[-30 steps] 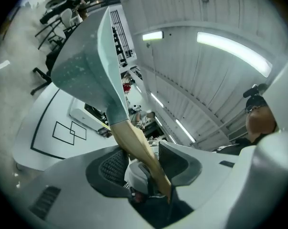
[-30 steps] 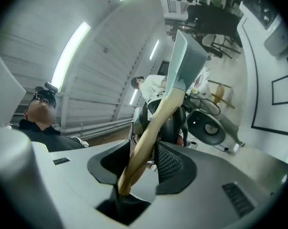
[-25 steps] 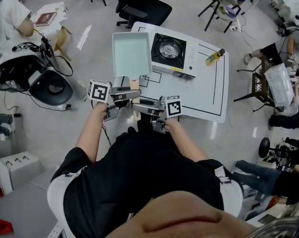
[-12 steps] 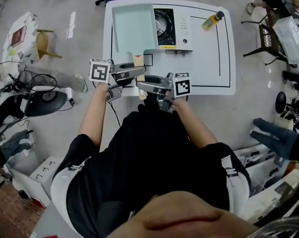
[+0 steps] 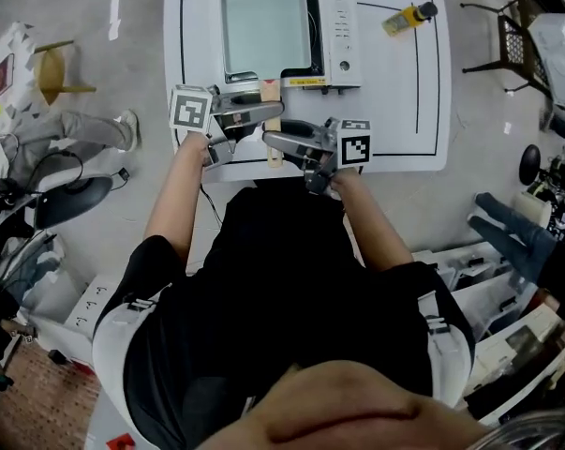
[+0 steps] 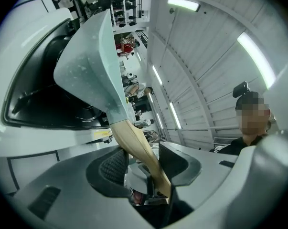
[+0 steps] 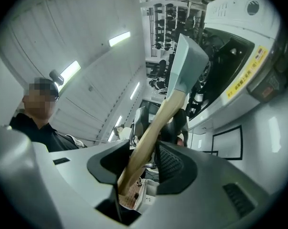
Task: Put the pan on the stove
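The pan sat over the stove on the tabletop, long axis running away from the person. Its wooden handle pointed back toward them, clenched by both the left tongs and the right tongs.

pale green square pan over white stove

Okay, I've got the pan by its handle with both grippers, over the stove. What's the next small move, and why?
Probably lower the pan straight down onto the stove. From above it covers the burner, and the left gripper and right gripper both clamp the wooden handle, but I can't tell whether it's resting yet.
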### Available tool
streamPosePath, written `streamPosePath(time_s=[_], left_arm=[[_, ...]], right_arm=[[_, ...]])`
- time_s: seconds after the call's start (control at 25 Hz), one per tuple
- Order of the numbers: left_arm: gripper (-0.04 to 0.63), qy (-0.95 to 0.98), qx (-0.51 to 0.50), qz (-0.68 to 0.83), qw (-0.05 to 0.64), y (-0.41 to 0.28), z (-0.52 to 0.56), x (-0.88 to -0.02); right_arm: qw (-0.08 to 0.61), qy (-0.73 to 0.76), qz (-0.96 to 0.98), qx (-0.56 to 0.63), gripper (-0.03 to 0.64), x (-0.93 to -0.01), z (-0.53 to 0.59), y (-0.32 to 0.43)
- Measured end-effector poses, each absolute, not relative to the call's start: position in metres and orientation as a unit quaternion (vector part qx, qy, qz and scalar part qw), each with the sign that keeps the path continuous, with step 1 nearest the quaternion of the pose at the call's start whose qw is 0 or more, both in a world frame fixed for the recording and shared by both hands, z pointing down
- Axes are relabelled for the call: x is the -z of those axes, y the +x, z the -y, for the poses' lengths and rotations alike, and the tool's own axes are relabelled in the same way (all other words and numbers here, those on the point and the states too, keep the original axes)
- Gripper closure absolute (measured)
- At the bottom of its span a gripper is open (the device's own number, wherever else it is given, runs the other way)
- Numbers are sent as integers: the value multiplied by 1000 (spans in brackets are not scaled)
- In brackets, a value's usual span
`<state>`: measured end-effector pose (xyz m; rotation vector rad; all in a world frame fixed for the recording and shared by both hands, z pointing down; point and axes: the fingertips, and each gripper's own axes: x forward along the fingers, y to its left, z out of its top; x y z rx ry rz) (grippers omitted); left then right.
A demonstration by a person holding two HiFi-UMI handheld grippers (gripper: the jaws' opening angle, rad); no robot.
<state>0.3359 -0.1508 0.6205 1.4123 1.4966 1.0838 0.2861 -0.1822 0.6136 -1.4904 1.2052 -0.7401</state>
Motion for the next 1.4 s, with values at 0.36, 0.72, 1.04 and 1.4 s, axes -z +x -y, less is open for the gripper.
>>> streamPosePath(time_s=[0.36,0.72,1.04,1.4], left_arm=[[394,532,-422,-598,426,341,139,-631],[385,520,-435,-598,427,335,143,-640],[336,583,-435,-539,425,341,190,-658],[548,831,-178,-446,280,333,263,-541]], right_arm=[[519,-626,-489,316,440,-623,171,291],[534,-607,-497,317,441,-626,173,288],[539,-621,-473,316,377,-636,127,294],[309,-880,-342,117,565,-553,26,287]])
